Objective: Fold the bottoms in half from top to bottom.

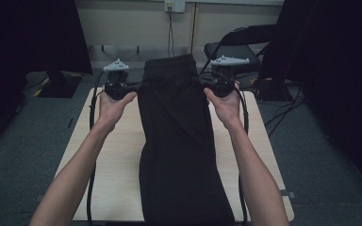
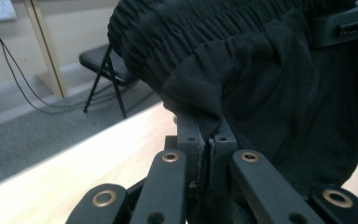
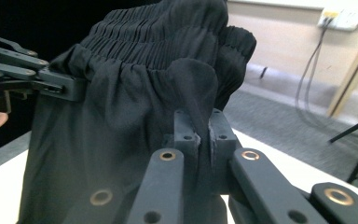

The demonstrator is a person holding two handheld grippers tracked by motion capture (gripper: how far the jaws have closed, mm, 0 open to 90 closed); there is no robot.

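Observation:
A black garment (image 1: 176, 141) with a gathered elastic waistband hangs lifted above the light wooden table (image 1: 118, 160), its lower end draped to the near edge. My left gripper (image 1: 139, 86) is shut on the left side of the waistband, and my right gripper (image 1: 202, 81) is shut on its right side. In the left gripper view the jaws (image 2: 208, 135) pinch a fold of the black fabric (image 2: 270, 93), with the other gripper (image 2: 340, 23) clamped at the far side. The right gripper view has its jaws (image 3: 204, 126) closed on the cloth (image 3: 121, 116), and the left gripper (image 3: 51, 81) grips the opposite edge.
A black folding chair (image 1: 238, 44) stands behind the table at the right. Cables hang from a wall socket (image 1: 174, 5) at the back. Dark curtains (image 1: 339, 56) flank both sides, and grey carpet (image 1: 33, 122) surrounds the table.

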